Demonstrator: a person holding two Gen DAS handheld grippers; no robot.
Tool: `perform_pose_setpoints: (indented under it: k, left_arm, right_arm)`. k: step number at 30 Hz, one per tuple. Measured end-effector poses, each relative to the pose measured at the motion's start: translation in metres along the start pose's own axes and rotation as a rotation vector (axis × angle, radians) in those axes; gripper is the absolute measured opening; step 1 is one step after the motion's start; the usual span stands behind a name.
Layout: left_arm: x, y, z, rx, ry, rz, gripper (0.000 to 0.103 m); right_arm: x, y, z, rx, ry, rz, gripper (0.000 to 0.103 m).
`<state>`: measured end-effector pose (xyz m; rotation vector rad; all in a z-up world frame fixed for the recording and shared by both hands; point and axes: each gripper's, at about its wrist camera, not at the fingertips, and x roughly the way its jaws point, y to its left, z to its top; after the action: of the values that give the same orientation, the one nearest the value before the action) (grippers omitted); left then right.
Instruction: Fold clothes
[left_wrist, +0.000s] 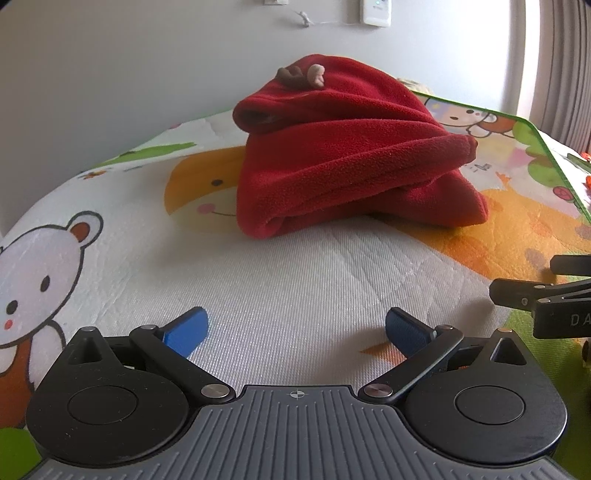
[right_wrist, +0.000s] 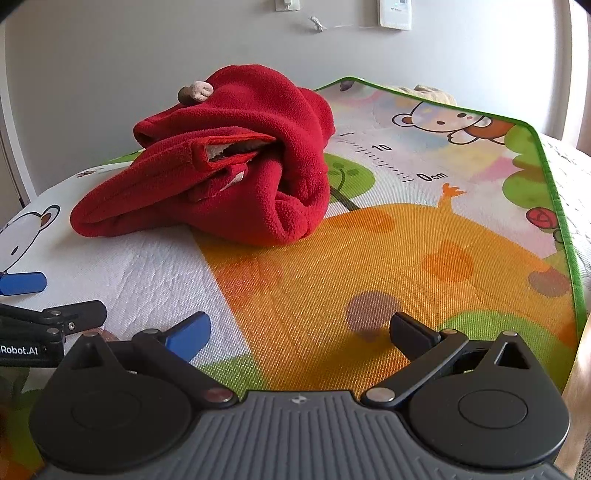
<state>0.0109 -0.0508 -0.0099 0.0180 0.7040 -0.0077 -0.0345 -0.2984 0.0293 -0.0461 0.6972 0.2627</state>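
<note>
the red fleece garment (left_wrist: 351, 155) lies bunched dead ahead at upper centre, apart from my left gripper (left_wrist: 295, 330) and right gripper (right_wrist: 299, 334), both spread wide and empty.

1. A red garment (left_wrist: 351, 155) of thick fleece, matt and fuzzy, lies bunched at 12 o'clock; a paler, woolly lining (right_wrist: 236, 146) shows in one opening.
2. A small brown and tan soft trim piece (left_wrist: 303, 75) on top looks like plush cloth.
3. The cartoon-printed play mat (left_wrist: 295, 280) has a fine woven-looking embossed texture with a slight sheen, creased in places, and a green stitched edge binding (right_wrist: 554, 206).
4. The left gripper (left_wrist: 295, 328) is matt black plastic with a ribbed grey body, shiny metal pivot pins, and smooth blue finger pads (left_wrist: 188, 328).
5. The right gripper (right_wrist: 297, 332) looks the same.
6. The wall (left_wrist: 110, 74) at 11 o'clock is smooth and matt.
</note>
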Motion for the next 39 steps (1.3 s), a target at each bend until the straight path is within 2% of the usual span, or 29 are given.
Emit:
perform_pose_setpoints:
  k: [35, 39]
  left_arm:
    - [0.0001, -0.0005, 0.0003, -0.003, -0.001, 0.001, 0.103]
    - [0.0001, -0.0005, 0.0004, -0.003, -0.001, 0.002, 0.103]
  right_arm:
    - [-0.0015, -0.0003, -0.0009, 0.017, -0.008, 0.002, 0.103]
    - [-0.0026, -0.0018, -0.002, 0.05, -0.02, -0.008, 0.103]
